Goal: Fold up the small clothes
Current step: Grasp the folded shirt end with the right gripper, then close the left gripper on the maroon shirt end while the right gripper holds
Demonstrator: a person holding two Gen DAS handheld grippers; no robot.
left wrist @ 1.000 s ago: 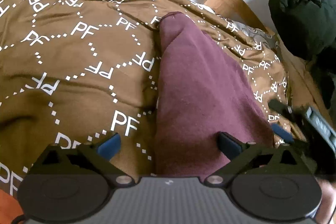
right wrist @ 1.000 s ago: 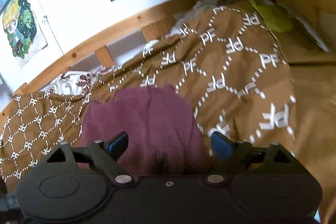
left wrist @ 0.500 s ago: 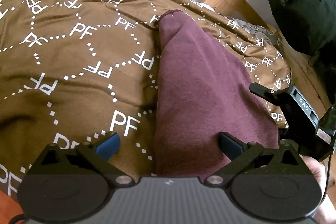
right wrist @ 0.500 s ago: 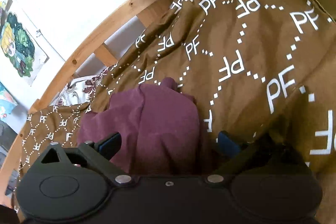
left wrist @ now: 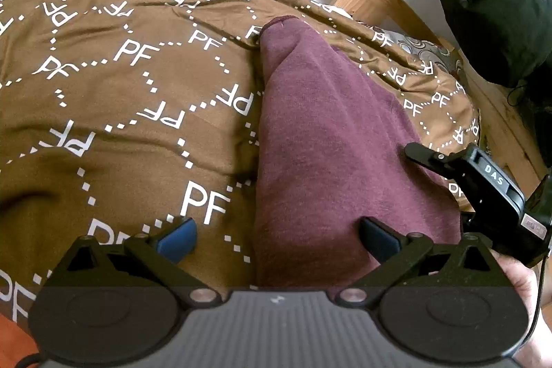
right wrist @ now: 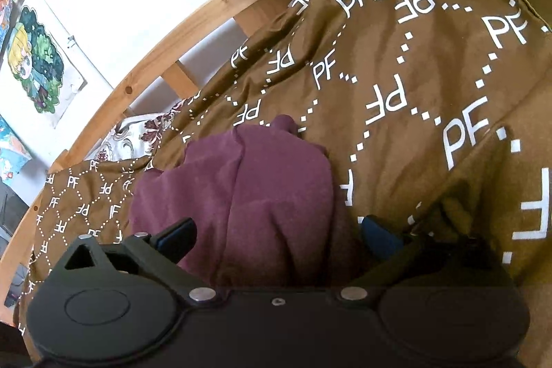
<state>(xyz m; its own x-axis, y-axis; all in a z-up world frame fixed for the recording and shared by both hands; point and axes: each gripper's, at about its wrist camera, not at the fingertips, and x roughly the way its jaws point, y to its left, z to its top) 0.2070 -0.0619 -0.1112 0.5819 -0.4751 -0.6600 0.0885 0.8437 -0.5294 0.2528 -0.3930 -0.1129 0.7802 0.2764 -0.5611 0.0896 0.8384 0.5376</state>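
A maroon garment (left wrist: 327, 143) lies folded into a long strip on a brown bedspread (left wrist: 120, 92) printed with white "PF" letters. My left gripper (left wrist: 277, 237) hovers open at the strip's near end, the garment's left edge between its blue pads. In the right wrist view the same garment (right wrist: 258, 181) sits bunched on the bedspread (right wrist: 414, 57). My right gripper (right wrist: 277, 237) straddles its near edge, jaws wide but closing, pads not pressing the cloth. One of its black fingers (left wrist: 424, 156) rests over the garment's right side, seen from the left wrist.
A wooden bed rail (right wrist: 155, 64) runs along the white wall behind the bed, with cartoon posters (right wrist: 38, 64) above it. A black bundle (left wrist: 493, 6) sits at the far right. A floral sheet (right wrist: 131, 140) shows at the bedspread's edge. A hand (left wrist: 521, 285) holds the right gripper.
My right gripper has come down and in over the garment's right edge, now showing larger in the left wrist view. The left gripper and the garment have stayed put.
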